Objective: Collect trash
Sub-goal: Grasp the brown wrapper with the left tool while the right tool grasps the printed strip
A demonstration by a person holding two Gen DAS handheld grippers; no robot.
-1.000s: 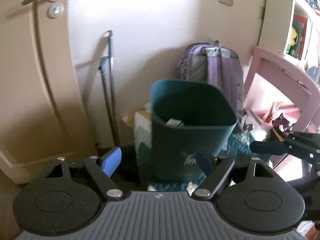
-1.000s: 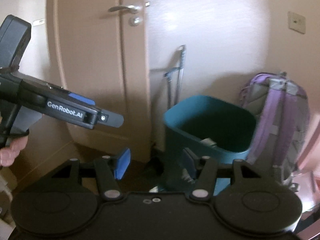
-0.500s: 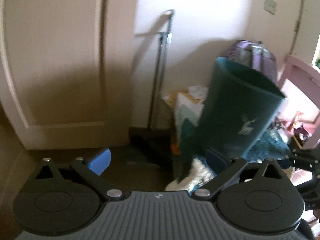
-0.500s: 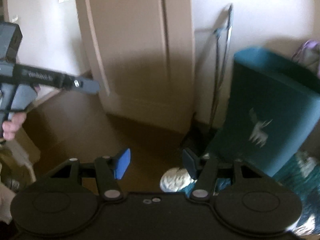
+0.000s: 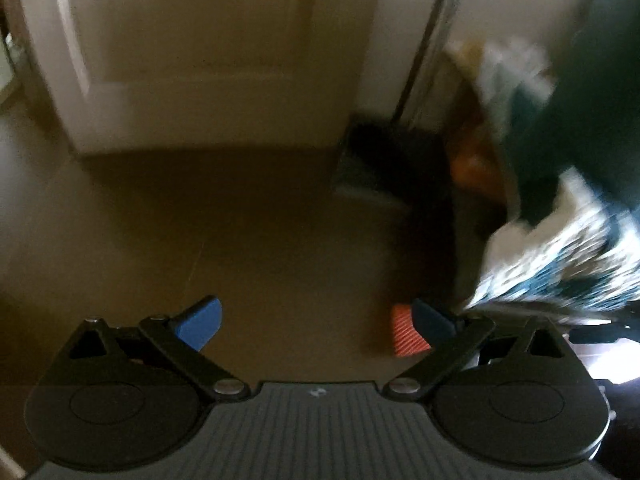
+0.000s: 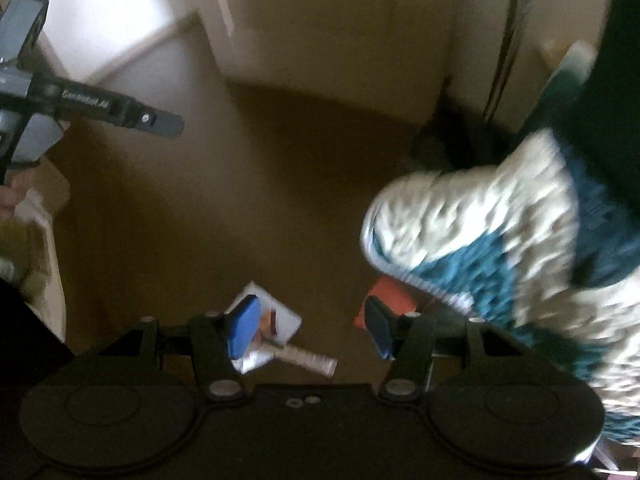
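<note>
Fingers of both the right gripper [image 6: 308,328] and the left gripper [image 5: 316,322] are held apart, empty. A search-and-approach step is judged: paper wrappers [image 6: 280,334] lie at six o'clock, an orange scrap [image 6: 384,300] at four o'clock. Lowering is called for.

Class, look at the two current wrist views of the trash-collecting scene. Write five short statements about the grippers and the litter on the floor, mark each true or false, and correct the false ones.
1. The right gripper is open. True.
2. The left gripper is shut on a wrapper. False: it is open and holds nothing.
3. A white paper lies on the floor. True.
4. The orange item sits inside the teal bin. False: it lies on the floor.
5. The white-and-teal rug lies right of the right gripper. True.
</note>
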